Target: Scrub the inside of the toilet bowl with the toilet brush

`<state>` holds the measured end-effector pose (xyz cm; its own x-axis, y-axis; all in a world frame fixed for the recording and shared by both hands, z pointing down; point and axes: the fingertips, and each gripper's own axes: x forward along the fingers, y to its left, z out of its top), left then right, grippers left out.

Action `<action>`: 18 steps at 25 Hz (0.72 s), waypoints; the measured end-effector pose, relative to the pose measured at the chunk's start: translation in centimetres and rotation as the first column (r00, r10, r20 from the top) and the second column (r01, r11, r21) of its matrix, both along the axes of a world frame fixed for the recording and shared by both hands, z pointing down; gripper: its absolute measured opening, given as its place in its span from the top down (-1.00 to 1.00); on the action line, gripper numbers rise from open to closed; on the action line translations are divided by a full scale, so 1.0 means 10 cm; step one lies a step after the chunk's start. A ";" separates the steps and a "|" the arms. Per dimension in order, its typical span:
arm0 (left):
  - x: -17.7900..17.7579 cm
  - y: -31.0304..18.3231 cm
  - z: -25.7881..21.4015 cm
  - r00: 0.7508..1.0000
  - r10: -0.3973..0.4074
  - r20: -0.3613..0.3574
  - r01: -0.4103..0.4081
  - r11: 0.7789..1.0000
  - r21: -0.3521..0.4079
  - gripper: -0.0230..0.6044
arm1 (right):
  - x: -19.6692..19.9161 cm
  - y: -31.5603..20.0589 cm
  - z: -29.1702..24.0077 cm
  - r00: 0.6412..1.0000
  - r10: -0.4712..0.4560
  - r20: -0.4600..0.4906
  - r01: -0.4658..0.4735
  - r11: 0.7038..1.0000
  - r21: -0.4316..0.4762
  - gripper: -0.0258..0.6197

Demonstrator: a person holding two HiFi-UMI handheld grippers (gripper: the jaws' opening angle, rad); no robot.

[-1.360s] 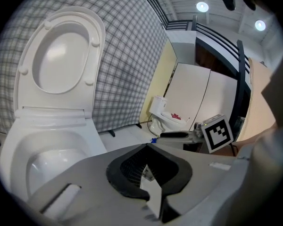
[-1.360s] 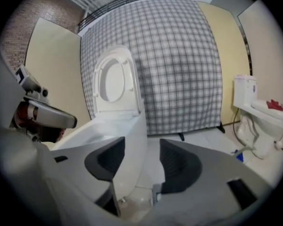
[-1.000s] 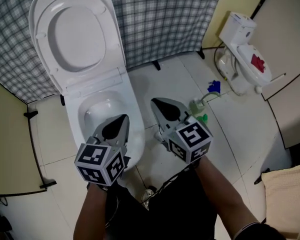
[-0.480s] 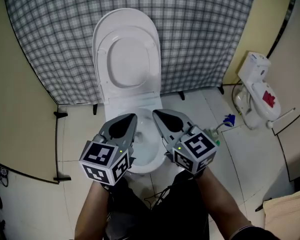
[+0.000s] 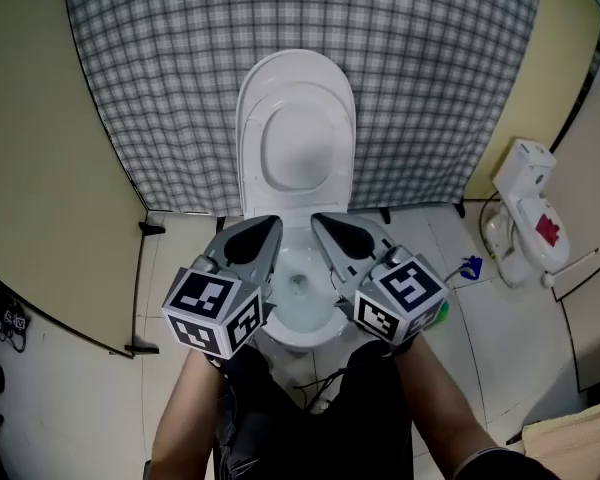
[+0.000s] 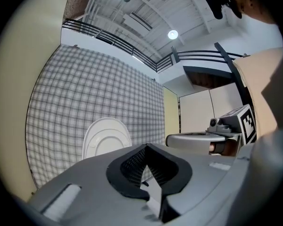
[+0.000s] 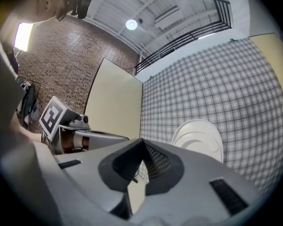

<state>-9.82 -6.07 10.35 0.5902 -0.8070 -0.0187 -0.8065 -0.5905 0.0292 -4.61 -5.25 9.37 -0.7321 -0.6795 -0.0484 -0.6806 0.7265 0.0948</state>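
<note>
White toilet bowl (image 5: 298, 303) is sitting between both grippers, long axis running toward the checked curtain (image 5: 160, 88), lid (image 5: 296, 138) upright; left gripper (image 5: 273, 226) and right gripper (image 5: 319, 222) are keeping jaws closed, empty; blue-tipped toilet brush (image 5: 469, 266) is leaning on the floor (image 5: 485, 358) at right; a second ago the bowl was lying under the left gripper alone.

The toilet bowl (image 5: 302, 340) and its raised lid (image 5: 296, 138) at 12 o'clock are gleaming smooth, glossy white. Behind them a checked cloth curtain (image 5: 170, 78) is hanging soft and matt. The floor tiles (image 5: 455, 268) at 3 o'clock are shining like glazed ceramic. The beige partition panel (image 5: 50, 158) at 9 o'clock is looking flat and matt. The left tongs (image 6: 146, 147) and right tongs (image 7: 141, 142) are showing matt grey plastic shells with black mesh-textured pads (image 6: 132, 166). A brick wall (image 7: 61, 65) is looking rough.
</note>
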 end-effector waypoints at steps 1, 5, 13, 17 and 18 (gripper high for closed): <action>0.01 0.00 -0.06 1.000 0.000 -0.003 0.000 1.000 0.005 0.90 | 0.00 0.00 -0.06 1.000 -0.009 0.003 0.009 1.000 0.004 0.89; 0.05 0.02 -0.14 1.000 0.007 -0.008 -0.007 1.000 0.008 0.89 | 0.00 0.03 -0.23 1.000 -0.024 0.002 0.024 0.999 0.030 0.89; 0.18 0.06 -0.27 0.999 0.032 -0.011 -0.032 0.999 0.025 0.90 | 0.15 0.01 -0.30 1.000 -0.005 0.004 0.005 1.000 0.030 0.89; 0.21 0.09 -0.32 0.999 0.031 -0.010 -0.031 0.999 0.029 0.89 | 0.18 0.04 -0.27 1.000 -0.007 -0.001 0.007 1.000 0.019 0.89; 0.22 0.10 -0.31 0.999 0.032 -0.010 -0.032 0.999 0.031 0.89 | 0.19 0.04 -0.25 1.000 -0.006 -0.002 0.007 1.000 0.018 0.89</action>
<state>-7.66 -5.06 7.24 0.6153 -0.7867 -0.0495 -0.7870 -0.6167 0.0195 -2.76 -4.80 6.84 -0.7366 -0.6737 -0.0593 -0.6756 0.7290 0.1096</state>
